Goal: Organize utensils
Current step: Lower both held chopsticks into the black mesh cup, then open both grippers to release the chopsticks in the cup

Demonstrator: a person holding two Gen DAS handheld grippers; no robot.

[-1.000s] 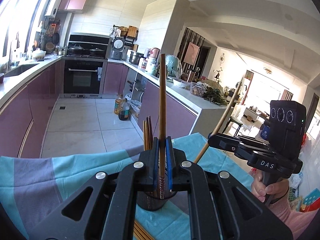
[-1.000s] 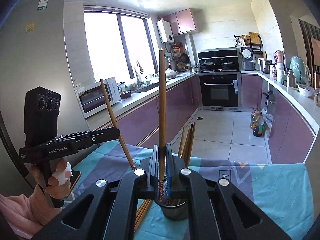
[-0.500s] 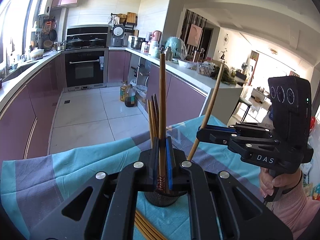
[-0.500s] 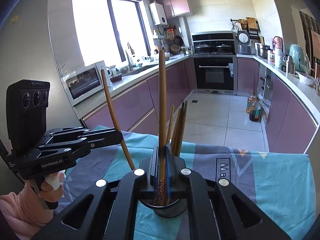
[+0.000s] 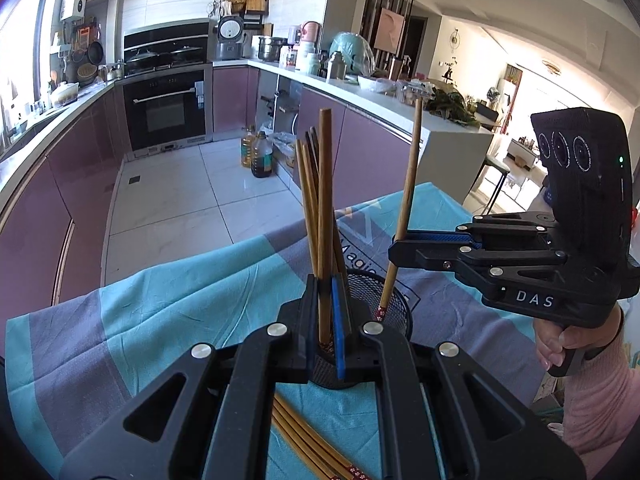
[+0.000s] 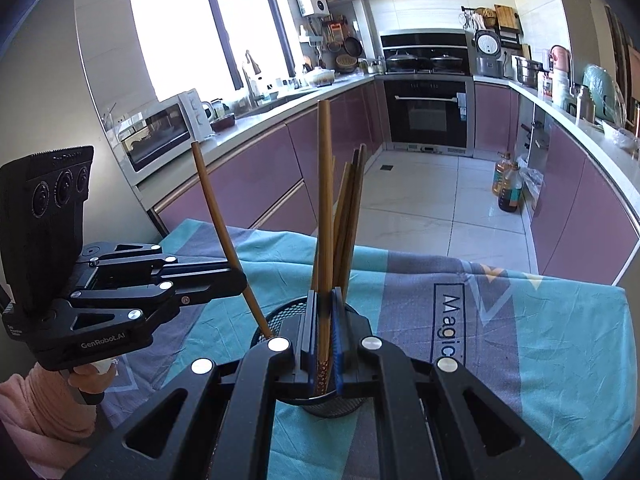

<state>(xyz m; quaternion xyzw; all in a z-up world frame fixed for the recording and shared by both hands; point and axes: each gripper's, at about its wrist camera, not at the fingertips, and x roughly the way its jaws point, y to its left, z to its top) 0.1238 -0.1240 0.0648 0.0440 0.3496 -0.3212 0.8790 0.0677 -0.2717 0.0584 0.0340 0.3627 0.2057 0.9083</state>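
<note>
Both chopsticks have sunk toward the mesh holder.
Left gripper clamps its chopstick upright, right gripper clamps another; tips sit just inside the rim, likely to drop cleanly beside those already standing; spares lie on the near cloth.

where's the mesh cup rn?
In both wrist views the mesh cup stands on the teal cloth just past the jaws, between the two grippers, with chopsticks upright in it and loose ones lying just before it.
</note>
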